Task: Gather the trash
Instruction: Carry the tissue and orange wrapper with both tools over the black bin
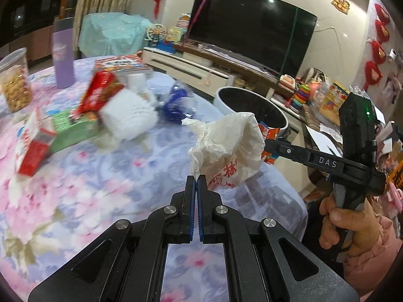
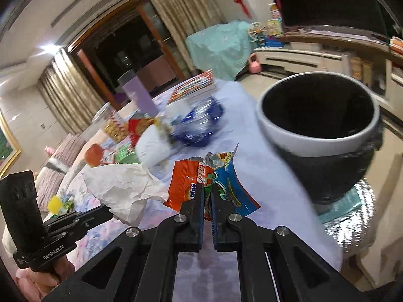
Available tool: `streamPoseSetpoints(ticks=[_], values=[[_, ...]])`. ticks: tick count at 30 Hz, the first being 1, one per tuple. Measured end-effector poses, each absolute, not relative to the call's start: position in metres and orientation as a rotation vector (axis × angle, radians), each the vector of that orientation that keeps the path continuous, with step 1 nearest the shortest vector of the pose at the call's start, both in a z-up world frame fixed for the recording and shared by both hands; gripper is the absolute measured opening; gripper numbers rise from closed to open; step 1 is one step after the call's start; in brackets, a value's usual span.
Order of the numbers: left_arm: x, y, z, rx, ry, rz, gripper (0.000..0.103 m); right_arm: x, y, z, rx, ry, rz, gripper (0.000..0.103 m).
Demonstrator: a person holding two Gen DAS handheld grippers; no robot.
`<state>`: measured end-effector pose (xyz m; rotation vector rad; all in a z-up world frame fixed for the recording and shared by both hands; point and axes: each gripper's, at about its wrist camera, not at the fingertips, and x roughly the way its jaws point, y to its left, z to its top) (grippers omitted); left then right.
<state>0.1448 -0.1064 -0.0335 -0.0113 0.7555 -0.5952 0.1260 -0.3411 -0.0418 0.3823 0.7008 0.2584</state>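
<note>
Carrying trash binward: left gripper (image 1: 196, 180) pinches the paper bag (image 1: 226, 146), right gripper (image 2: 207, 188) clamps snack wrappers (image 2: 201, 176) (both jaws tight); next, reach over the bin (image 2: 320, 136) and release.

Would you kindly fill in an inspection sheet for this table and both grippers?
Surface: table under a floral cloth.
Job's things: crumpled white paper bag, snack wrappers, bin past the table edge.
Clutter: purple bottle, cookie jar, red boxes, crushed blue bottle.
Grippers: left gripper shut on the paper bag; right gripper shut on the wrappers.
Cables: nothing seen.
Surroundings: television, curtains.
</note>
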Motion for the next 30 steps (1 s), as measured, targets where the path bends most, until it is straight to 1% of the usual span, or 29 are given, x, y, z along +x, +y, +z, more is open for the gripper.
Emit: streamPoseSetpoints(ticks=[14,30], values=[[0.163,-0.156,-0.031,0.012,0.762,-0.635,0.001,0.117,-0.402,-0.037,0.412,0.666,0.151,0.005],[0.203,-0.22,-0.022,0.057,0.765,-0.661,0.001,0.141,-0.445,-0.025,0.409,0.648,0.099,0.005]])
